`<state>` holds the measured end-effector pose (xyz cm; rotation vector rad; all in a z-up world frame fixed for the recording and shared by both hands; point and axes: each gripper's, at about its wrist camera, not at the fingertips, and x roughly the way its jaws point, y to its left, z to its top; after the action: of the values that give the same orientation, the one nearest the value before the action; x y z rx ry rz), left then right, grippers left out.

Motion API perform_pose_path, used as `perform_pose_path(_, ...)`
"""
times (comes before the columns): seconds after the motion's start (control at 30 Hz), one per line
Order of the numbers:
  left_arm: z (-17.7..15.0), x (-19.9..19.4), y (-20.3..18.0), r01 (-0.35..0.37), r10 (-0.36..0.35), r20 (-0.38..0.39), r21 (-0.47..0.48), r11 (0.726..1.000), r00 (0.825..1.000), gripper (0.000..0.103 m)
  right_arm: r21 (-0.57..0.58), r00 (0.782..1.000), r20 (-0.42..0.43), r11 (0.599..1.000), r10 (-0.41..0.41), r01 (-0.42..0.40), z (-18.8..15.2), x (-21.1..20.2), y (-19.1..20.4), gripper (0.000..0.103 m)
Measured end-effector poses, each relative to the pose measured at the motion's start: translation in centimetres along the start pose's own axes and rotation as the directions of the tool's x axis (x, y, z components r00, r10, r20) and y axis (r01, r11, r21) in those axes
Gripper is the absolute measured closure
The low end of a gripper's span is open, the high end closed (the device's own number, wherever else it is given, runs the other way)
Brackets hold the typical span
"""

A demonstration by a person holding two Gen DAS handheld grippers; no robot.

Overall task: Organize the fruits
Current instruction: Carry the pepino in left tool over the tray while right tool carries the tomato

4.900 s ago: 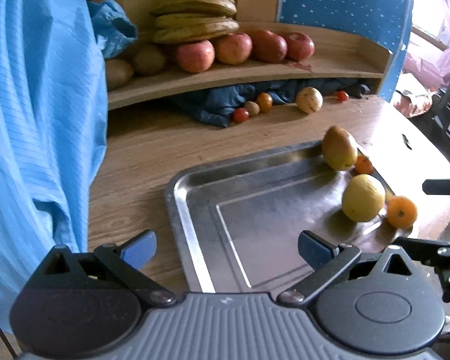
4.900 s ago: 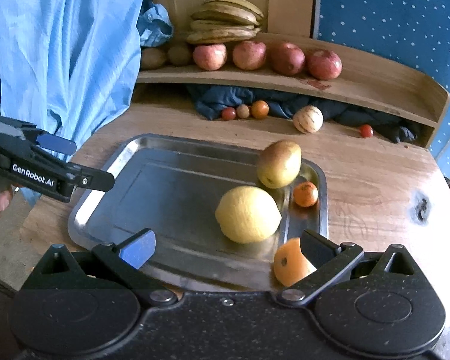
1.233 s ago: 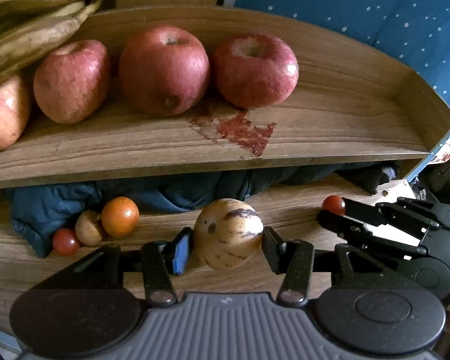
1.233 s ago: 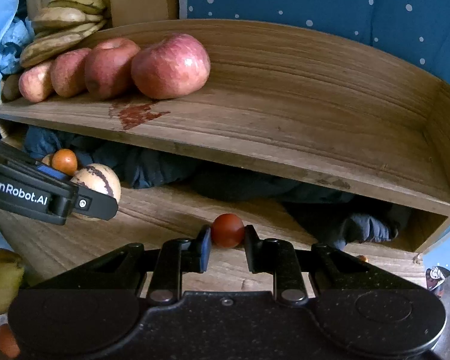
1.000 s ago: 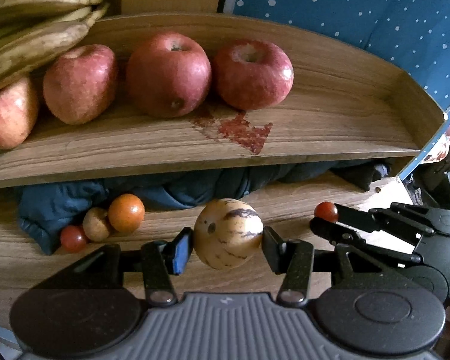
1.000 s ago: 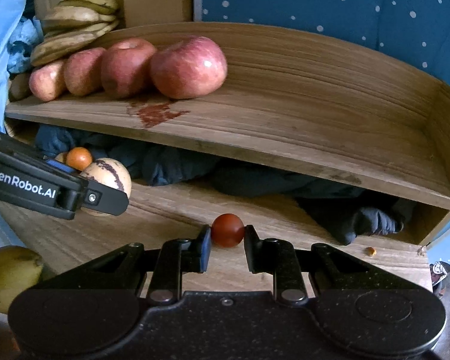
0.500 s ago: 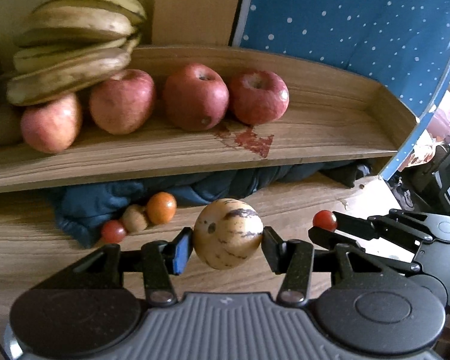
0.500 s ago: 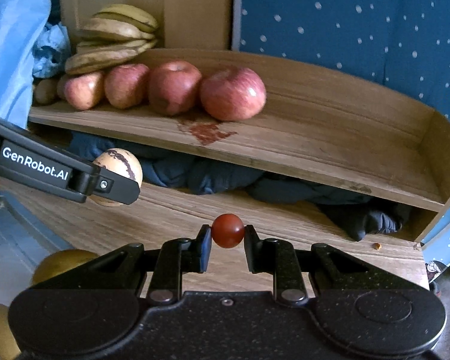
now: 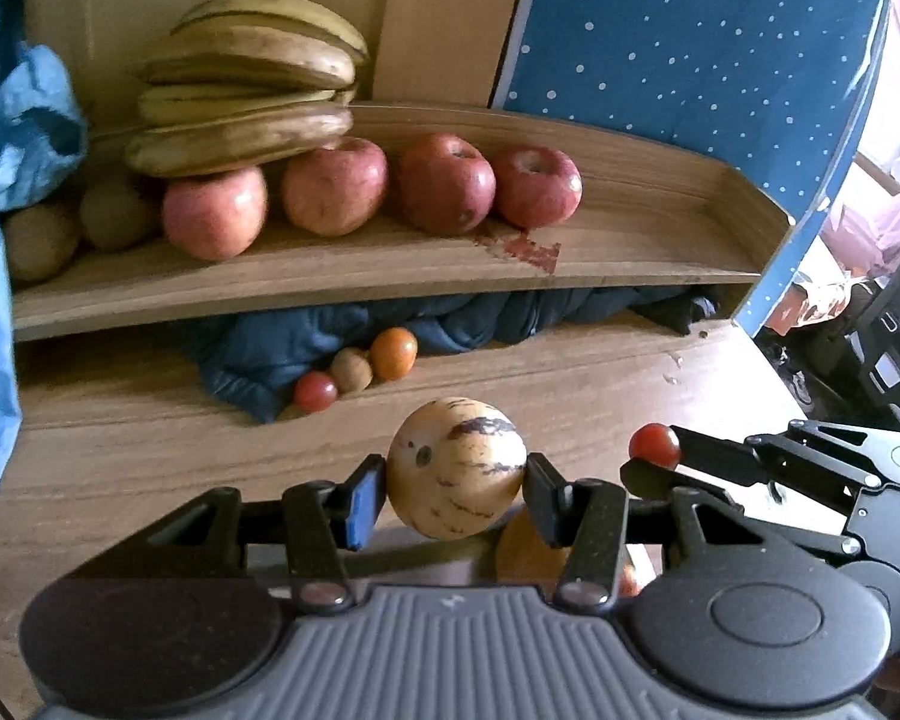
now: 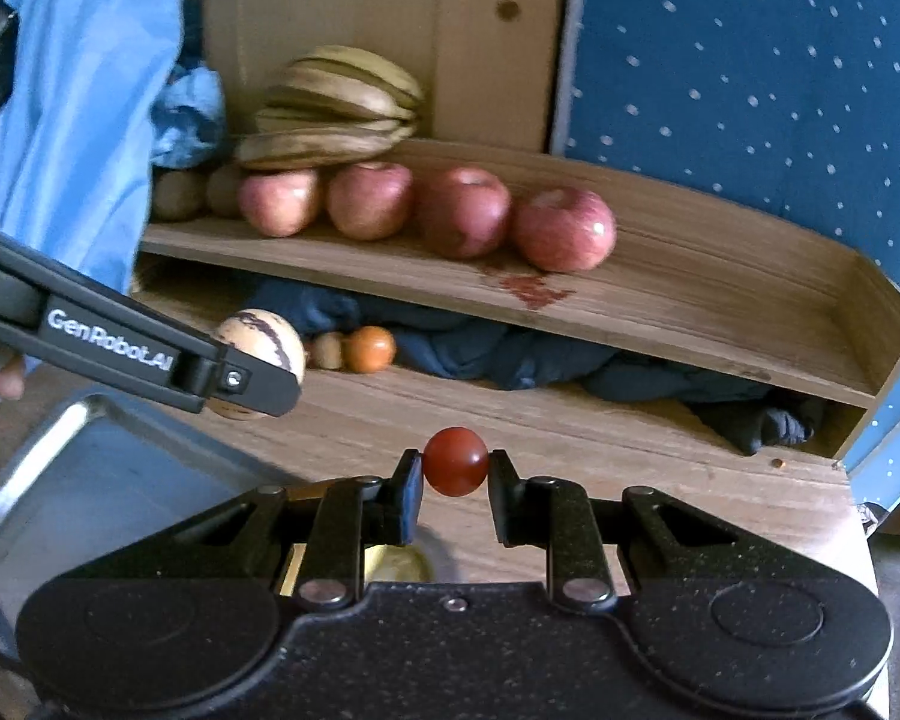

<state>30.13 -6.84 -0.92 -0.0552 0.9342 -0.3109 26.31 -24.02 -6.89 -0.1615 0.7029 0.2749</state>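
Left gripper (image 9: 455, 489) pinching the striped melon (image 9: 455, 468), pads on both sides, fruit off the table. Right gripper (image 10: 455, 483) clamped on the cherry tomato (image 10: 455, 461), also held clear of the wood. The two grippers sit side by side, near but not touching; in the left view the tomato (image 9: 654, 446) shows just right of the melon.

Below the right gripper: steel tray (image 10: 42, 480), its far rim just under the left gripper's finger. A yellow fruit (image 10: 396, 564) peeks out under the right jaws, mostly hidden.

Past the rim, bare table (image 9: 150, 438) runs to the shelf; right table edge is near the right gripper.

Under the shelf: dark blue cloth (image 9: 450, 324) fills most of the gap, with a small tomato (image 9: 315, 391), a kiwi (image 9: 351, 370) and an orange (image 9: 393, 352) touching in a row at its front edge.

Shelf (image 9: 660, 252) has a raised lip at back and right. Four apples (image 9: 444, 183) in a row on its left half, bananas (image 9: 246, 96) stacked on the left ones, brown fruits (image 9: 114, 216) at far left. Right half bare apart from a red stain (image 9: 528, 249).
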Motion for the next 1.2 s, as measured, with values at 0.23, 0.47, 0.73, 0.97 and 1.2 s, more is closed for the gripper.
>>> perform_pose_path(0.23, -2.0, -2.6, 2.0, 0.008, -0.008, 0.005, 0.0, 1.0, 1.0, 0.049, -0.011, 1.0, 0.006, 1.0, 0.003, -0.002, -0.7, -2.1, 4.0, 0.078)
perform_pose_path(0.47, -3.9, -4.7, 3.8, 0.026, -0.026, 0.002, 0.015, 1.0, 1.0, 0.049, -0.003, 1.0, 0.012, 1.0, -0.01, 0.01, -1.2, -4.0, 7.0, 0.078)
perform_pose_path(0.73, -5.6, -5.8, 5.3, 0.046, -0.046, -0.014, 0.028, 0.999, 0.999, 0.049, 0.003, 1.0, -0.007, 1.0, -0.019, 0.019, -2.4, -5.4, 10.1, 0.078)
perform_pose_path(0.97, -7.1, -6.3, 6.0, 0.07, -0.068, -0.045, 0.061, 0.996, 0.997, 0.049, 0.003, 1.0, -0.026, 1.0, -0.008, 0.008, -3.2, -6.0, 11.9, 0.078)
perform_pose_path(1.2, -8.9, -6.6, 6.8, 0.084, -0.077, -0.09, 0.084, 0.993, 0.993, 0.049, -0.03, 0.998, -0.058, 0.999, 0.036, -0.038, -4.0, -6.3, 14.1, 0.078)
